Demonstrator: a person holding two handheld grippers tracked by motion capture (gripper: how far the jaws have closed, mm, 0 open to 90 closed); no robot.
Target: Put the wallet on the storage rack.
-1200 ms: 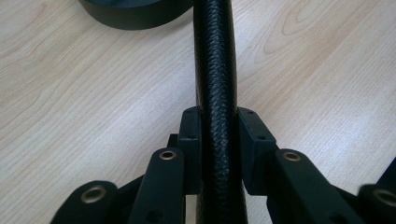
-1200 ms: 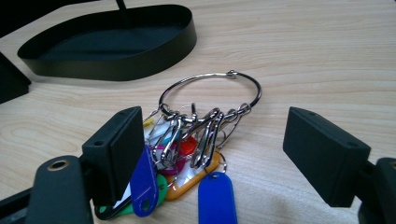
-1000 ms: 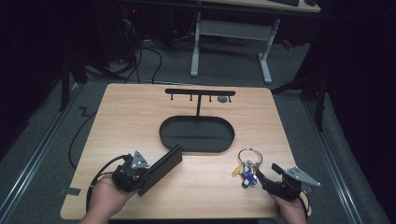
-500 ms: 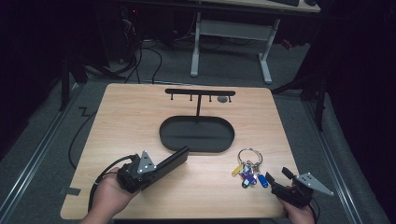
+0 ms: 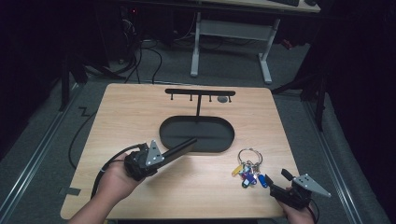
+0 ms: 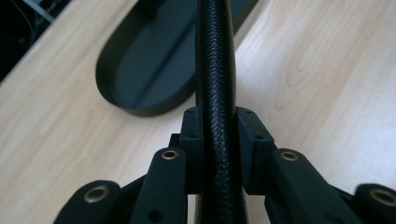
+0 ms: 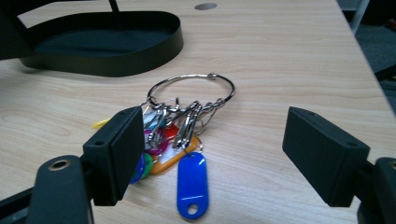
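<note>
Since a second ago the left tool (image 5: 180, 150) has lifted and swung its held black case (image 5: 180, 149) so the far end now reaches over the near rim of the tray (image 5: 224, 140); the right tool (image 5: 279, 183) has drawn back from the keys (image 5: 247, 168).

At left, a hand (image 5: 114, 179) grips the left tool, whose jaws are clamped on the textured black case (image 6: 215, 93), which runs straight ahead between them. In the middle of the bench (image 5: 140, 112) sits the oval black tray with a hook stand (image 5: 200, 92) rising behind it. To the right, the key ring with coloured tags (image 7: 180, 140) lies flat on the bench. The right tool (image 7: 212, 154) rests at the bench's near right corner, jaws wide apart, the keys just ahead of them and untouched.
</note>
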